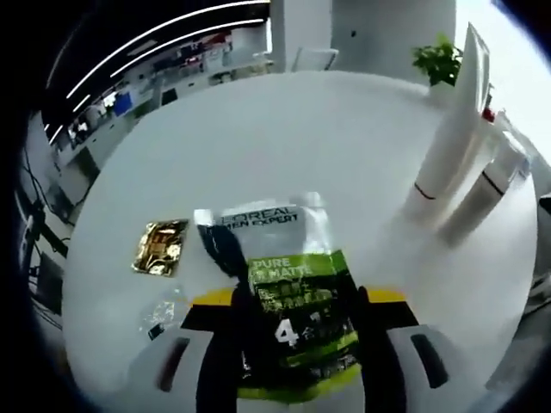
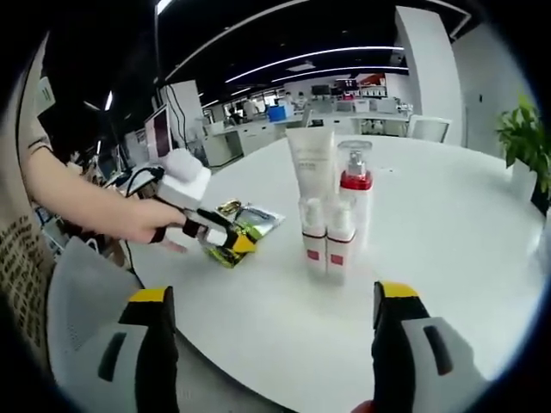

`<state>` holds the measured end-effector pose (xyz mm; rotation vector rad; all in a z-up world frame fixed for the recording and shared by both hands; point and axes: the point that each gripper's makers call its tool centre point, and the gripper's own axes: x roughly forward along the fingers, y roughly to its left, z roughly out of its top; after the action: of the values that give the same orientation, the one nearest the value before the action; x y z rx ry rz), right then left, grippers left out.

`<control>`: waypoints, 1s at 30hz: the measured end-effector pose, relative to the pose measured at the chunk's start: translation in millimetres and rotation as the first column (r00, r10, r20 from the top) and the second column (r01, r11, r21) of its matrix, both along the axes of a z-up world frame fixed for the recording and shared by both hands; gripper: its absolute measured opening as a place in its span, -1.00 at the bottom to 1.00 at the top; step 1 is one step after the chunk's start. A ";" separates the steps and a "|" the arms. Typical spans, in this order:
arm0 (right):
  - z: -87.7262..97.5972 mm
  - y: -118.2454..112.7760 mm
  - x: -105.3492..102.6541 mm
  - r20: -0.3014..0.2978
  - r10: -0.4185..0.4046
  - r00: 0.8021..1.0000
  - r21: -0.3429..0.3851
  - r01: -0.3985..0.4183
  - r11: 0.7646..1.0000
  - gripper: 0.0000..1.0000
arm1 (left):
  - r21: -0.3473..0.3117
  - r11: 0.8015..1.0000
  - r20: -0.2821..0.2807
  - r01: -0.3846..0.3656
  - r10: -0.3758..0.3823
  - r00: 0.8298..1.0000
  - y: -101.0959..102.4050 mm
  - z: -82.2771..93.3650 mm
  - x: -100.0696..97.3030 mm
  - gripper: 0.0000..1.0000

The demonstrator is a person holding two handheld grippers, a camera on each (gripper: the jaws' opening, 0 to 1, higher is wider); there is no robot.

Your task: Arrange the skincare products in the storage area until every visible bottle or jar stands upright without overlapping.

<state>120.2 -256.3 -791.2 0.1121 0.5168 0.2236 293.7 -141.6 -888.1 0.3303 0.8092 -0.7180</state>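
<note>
A green sachet (image 1: 297, 297) is clamped flat by the left gripper (image 1: 297, 344) near the table's (image 1: 284, 138) edge. The right gripper (image 2: 271, 344) is held released (bottles (image 2: 331, 232) upright beyond); the sachet is best lifted gently, clear of them.

You can read "L'OREAL" and "MEN EXPERT" on the silver top of the sachet (image 1: 288, 292) between your left gripper (image 1: 301, 344)'s jaws, then "PURE & MATTE" on its green panel and a large white "4" lower down; the bottles' labels are too small to read.
</note>
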 end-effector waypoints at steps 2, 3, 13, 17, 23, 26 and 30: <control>-0.1 -0.2 -0.2 -0.001 0.000 1.000 -0.001 0.000 1.000 0.91 | -0.004 1.000 -0.001 0.001 -0.001 1.000 -0.9 0.6 -0.7 -0.19; -0.4 -0.4 -0.3 -0.002 0.000 1.000 -0.002 0.000 1.000 0.91 | -0.011 1.000 -0.003 -0.001 0.001 1.000 -1.2 1.2 -0.5 -0.21; -0.9 -0.2 -0.6 -0.005 0.005 1.000 -0.005 -0.005 1.000 0.90 | -0.093 0.996 -0.055 -0.018 0.013 0.998 -7.2 7.0 -4.0 -0.71; -0.5 0.8 -0.4 -0.004 0.009 1.000 -0.007 -0.009 1.000 0.90 | -0.114 0.993 -0.084 -0.031 0.021 0.996 -5.2 7.1 -7.4 -0.74; 1.9 6.9 0.6 0.004 0.034 0.999 0.001 -0.034 0.999 0.89 | -0.229 0.973 -0.128 -0.024 -0.005 0.992 -12.8 29.5 -22.4 -0.74; 4.5 8.3 1.1 0.013 0.037 0.999 0.013 -0.038 0.999 0.89 | -0.266 0.964 -0.128 -0.014 -0.021 0.992 -13.1 41.8 -29.0 -0.74; 8.4 10.2 1.7 0.026 0.042 0.999 0.030 -0.042 0.999 0.87 | -0.297 0.955 -0.125 -0.005 -0.033 0.992 -9.4 55.0 -37.1 -0.74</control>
<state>121.8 -246.1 -782.8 0.1281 0.4908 0.2737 256.6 -151.0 -833.1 0.0181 0.8074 -0.8684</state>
